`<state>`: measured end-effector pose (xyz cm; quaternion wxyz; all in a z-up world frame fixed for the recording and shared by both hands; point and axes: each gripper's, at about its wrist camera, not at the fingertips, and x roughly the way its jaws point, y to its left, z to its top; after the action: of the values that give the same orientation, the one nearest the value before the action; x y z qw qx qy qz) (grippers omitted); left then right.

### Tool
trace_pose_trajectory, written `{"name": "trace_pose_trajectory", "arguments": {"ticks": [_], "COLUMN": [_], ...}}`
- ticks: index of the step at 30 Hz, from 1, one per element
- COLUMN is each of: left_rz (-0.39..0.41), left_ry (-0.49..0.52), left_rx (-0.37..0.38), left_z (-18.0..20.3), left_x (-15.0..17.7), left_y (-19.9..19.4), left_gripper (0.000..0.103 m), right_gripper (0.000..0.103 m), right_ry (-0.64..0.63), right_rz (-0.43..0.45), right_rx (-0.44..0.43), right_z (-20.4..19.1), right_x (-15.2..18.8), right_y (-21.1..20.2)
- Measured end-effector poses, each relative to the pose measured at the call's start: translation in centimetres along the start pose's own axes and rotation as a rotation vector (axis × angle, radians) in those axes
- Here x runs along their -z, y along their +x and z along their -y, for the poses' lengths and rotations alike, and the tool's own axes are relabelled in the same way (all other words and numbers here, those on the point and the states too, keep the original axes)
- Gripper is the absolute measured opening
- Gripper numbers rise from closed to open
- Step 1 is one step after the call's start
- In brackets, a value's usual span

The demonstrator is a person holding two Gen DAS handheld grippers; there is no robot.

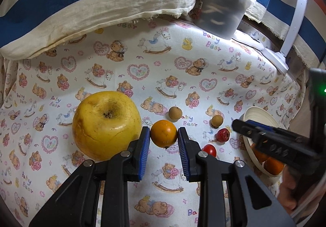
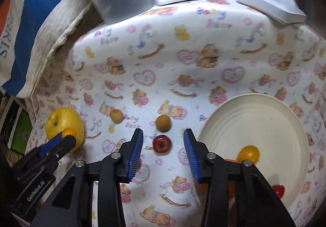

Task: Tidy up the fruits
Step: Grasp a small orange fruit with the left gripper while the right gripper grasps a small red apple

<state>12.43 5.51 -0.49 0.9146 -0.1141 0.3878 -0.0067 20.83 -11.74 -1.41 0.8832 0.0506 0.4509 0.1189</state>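
Left wrist: left gripper (image 1: 164,135) clamped on glossy orange fruit (image 1: 163,133), pomelo (image 1: 106,125) just beside; right gripper (image 2: 163,138) open over red fruit (image 2: 161,144).

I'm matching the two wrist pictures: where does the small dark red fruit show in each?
Left wrist view: the dark red fruit lies right of centre, left of the plate.
Right wrist view: the same fruit lies low centre, ahead of the open right hand-held gripper.
Shared landmark: the big yellow fruit.
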Motion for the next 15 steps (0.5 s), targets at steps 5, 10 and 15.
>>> {"name": "trace_pose_trajectory", "arguments": {"ticks": [5, 10, 15], "left_rz": [-0.001, -0.004, -0.011], "left_ry": [-0.002, -0.015, -0.016], "left_rx": [0.001, 0.016, 0.015], "left_z": [0.0, -0.2, -0.3], "left_x": [0.0, 0.0, 0.0], "left_y": [0.0, -0.2, 0.1], "left_gripper": [0.027, 0.027, 0.027], "right_gripper": [0.037, 0.033, 0.032], "right_ry": [-0.035, -0.050, -0.074], "right_rz": [-0.019, 0.022, 0.008], "right_rx": [0.048, 0.066, 0.057], "right_z": [-0.6, -0.7, -1.6], "right_x": [0.7, 1.4, 1.9], "right_y": [2.0, 2.8, 3.6]}}
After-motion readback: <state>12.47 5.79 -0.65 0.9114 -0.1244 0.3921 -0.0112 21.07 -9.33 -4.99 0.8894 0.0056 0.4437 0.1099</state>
